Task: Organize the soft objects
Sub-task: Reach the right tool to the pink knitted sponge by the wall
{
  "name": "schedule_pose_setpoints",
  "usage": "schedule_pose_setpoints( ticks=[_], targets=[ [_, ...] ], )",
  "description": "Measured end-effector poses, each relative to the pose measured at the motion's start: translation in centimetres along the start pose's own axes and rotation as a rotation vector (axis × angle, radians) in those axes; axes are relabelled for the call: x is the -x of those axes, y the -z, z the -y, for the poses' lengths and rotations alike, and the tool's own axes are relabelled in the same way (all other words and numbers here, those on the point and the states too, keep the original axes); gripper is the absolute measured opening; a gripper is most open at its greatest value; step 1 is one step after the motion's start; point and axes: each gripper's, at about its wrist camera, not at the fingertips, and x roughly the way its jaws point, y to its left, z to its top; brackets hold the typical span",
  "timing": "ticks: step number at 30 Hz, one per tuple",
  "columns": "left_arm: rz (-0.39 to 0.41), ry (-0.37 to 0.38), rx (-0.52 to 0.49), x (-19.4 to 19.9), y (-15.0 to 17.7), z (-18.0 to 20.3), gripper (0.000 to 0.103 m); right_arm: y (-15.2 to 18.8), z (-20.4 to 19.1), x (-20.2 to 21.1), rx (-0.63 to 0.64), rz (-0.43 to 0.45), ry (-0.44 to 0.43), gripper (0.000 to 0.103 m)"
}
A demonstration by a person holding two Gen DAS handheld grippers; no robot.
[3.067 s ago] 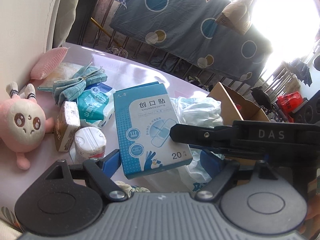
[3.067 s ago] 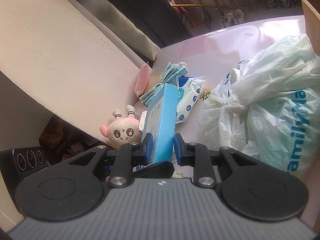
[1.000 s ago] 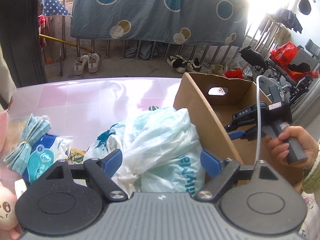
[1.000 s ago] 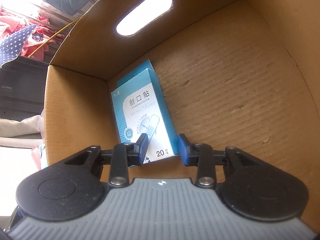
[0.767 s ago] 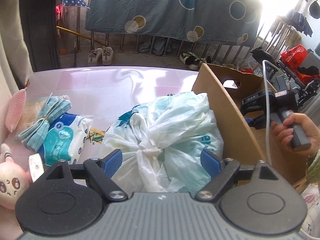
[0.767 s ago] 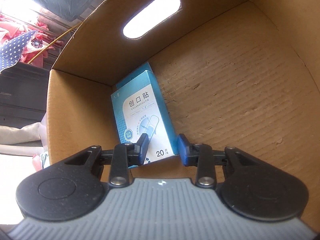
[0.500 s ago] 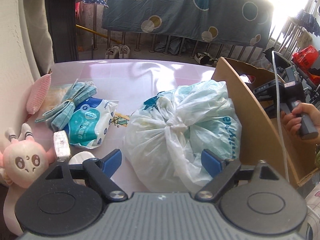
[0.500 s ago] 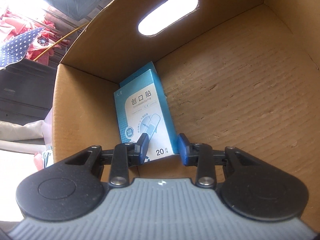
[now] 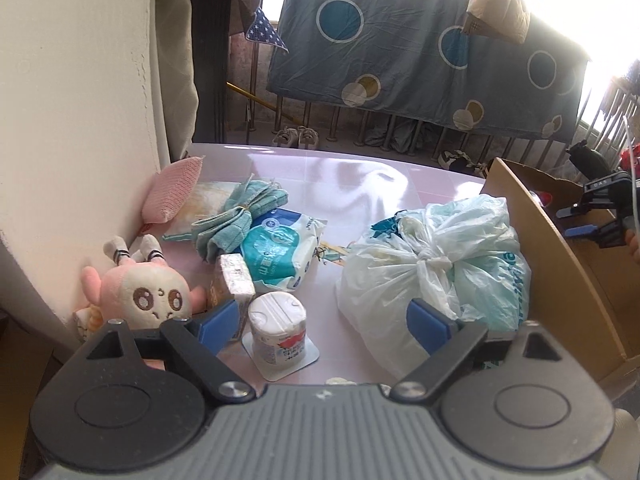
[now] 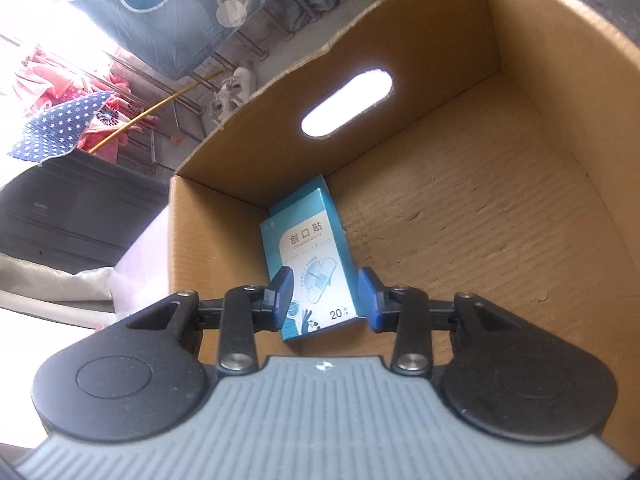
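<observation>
Standing in the brown cardboard box [image 10: 500, 184], lower centre of the right view, one blue bandage carton [image 10: 310, 256] is stowed; right gripper [image 10: 325, 300] jaws spread, empty. On the pink desk [image 9: 348, 176], pink plush toy [image 9: 144, 296], knotted white plastic bag [image 9: 436, 256] and teal cloth bundle [image 9: 240, 216] remain; left gripper [image 9: 320, 322] jaws opening, empty.

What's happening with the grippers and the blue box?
Left hand-held gripper opening, empty. Right hand-held gripper open. Blue box lying in the cardboard box. Nothing in the way.

- The left claw [image 9: 318, 322] hides the tied plastic bag's [image 9: 436, 256] near underside.
- The plush toy's [image 9: 144, 296] lower body is hidden behind its left finger.
- The plaster box's [image 10: 316, 256] small print is unreadable.
</observation>
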Motion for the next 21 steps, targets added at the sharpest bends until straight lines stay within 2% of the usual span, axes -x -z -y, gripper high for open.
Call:
schedule_pose_setpoints(
  ticks=[6,11,17,19,21],
  targets=[
    [0.053,-0.067,0.002,2.0,1.0,-1.4,0.092,1.6,-3.6,4.4,0.065,0.034,-0.092,0.037],
    [0.085,-0.149,0.044,2.9,1.6,-3.2,0.092,4.3,-10.2,4.7,0.149,-0.032,-0.235,0.038],
    [0.046,-0.263,0.167,2.3,0.4,-7.6,0.092,9.2,-21.4,-0.3,0.273,-0.191,-0.411,0.038],
    [0.035,-0.299,0.143,1.3,-1.1,-8.6,0.092,11.1,-25.2,-3.1,0.310,-0.245,-0.441,0.038],
    [0.079,-0.331,0.119,0.3,-2.3,-9.5,0.092,12.8,-28.5,-6.2,0.330,-0.295,-0.463,0.038]
  ],
)
